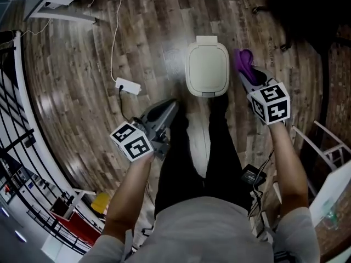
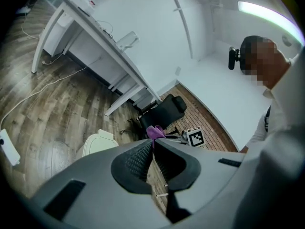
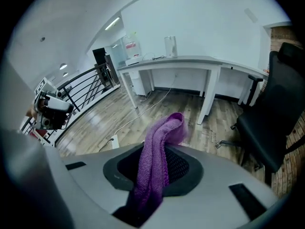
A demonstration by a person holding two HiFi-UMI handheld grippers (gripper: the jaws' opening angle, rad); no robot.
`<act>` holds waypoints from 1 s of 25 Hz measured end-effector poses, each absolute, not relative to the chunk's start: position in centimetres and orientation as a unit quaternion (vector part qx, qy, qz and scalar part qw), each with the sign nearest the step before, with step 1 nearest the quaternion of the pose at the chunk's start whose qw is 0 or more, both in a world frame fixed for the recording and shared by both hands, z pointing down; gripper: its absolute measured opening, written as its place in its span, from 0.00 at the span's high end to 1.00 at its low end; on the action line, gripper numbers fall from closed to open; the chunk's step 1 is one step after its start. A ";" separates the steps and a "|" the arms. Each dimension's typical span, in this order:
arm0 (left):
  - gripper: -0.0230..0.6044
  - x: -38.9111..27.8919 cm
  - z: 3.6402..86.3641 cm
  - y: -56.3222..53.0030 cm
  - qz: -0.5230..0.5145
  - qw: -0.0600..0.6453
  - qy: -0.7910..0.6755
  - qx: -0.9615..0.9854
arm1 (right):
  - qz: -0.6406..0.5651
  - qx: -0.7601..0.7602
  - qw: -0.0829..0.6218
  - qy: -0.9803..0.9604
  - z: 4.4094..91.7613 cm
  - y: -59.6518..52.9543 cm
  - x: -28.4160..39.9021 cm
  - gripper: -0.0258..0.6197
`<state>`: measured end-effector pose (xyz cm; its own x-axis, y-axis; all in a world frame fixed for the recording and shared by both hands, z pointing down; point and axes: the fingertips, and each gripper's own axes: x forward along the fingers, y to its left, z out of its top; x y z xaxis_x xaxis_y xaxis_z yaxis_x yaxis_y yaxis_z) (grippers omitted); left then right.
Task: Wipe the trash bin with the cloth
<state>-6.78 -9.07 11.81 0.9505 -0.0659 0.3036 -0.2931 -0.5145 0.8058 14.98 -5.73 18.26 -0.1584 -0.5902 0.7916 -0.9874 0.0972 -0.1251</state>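
Observation:
A cream trash bin with its lid down stands on the wood floor in front of the person's feet. My right gripper hangs just right of the bin, shut on a purple cloth that sticks out past the jaws; the right gripper view shows the cloth pinched between the pads. My left gripper is held lower left of the bin, shut with nothing in it. In the left gripper view the bin lies beyond the jaws, left of them.
A white power strip with its cable lies on the floor left of the bin. A black railing runs along the left. A black office chair and white desk stand further off.

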 end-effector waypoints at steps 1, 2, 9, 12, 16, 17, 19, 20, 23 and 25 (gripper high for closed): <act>0.94 -6.3 13.1 -8.9 0.121 0.485 -0.105 0.860 | 0.338 0.576 0.297 -0.683 19.4 -6.1 15.3 0.81; 0.94 -5.8 14.3 -8.8 0.124 0.487 -0.106 0.858 | 0.337 0.573 0.302 -0.684 20.6 -6.4 15.6 0.81; 0.94 -4.1 22.3 -10.1 0.138 0.477 -0.113 0.860 | 0.334 0.583 0.309 -0.673 27.8 -9.8 16.8 0.82; 0.94 -3.9 25.0 -11.3 0.147 0.471 -0.120 0.862 | 0.343 0.583 0.303 -0.671 30.9 -11.6 15.8 0.82; 0.94 -3.2 27.9 -12.3 0.160 0.457 -0.118 0.867 | 0.362 0.576 0.280 -0.677 34.3 -13.6 13.8 0.81; 0.94 -3.0 28.5 -12.6 0.162 0.455 -0.116 0.868 | 0.365 0.574 0.274 -0.680 35.0 -14.2 13.3 0.81; 0.94 -2.9 29.6 -13.0 0.165 0.454 -0.114 0.868 | 0.368 0.572 0.266 -0.683 36.3 -15.4 12.2 0.81; 0.94 -2.9 30.0 -13.2 0.166 0.454 -0.113 0.868 | 0.369 0.571 0.263 -0.685 36.8 -16.0 11.6 0.82; 0.94 -2.9 31.0 -13.5 0.171 0.454 -0.110 0.868 | 0.371 0.564 0.257 -0.692 38.0 -17.8 9.7 0.82; 0.94 -3.0 31.4 -13.7 0.174 0.454 -0.108 0.867 | 0.371 0.557 0.250 -0.699 38.4 -19.2 8.2 0.81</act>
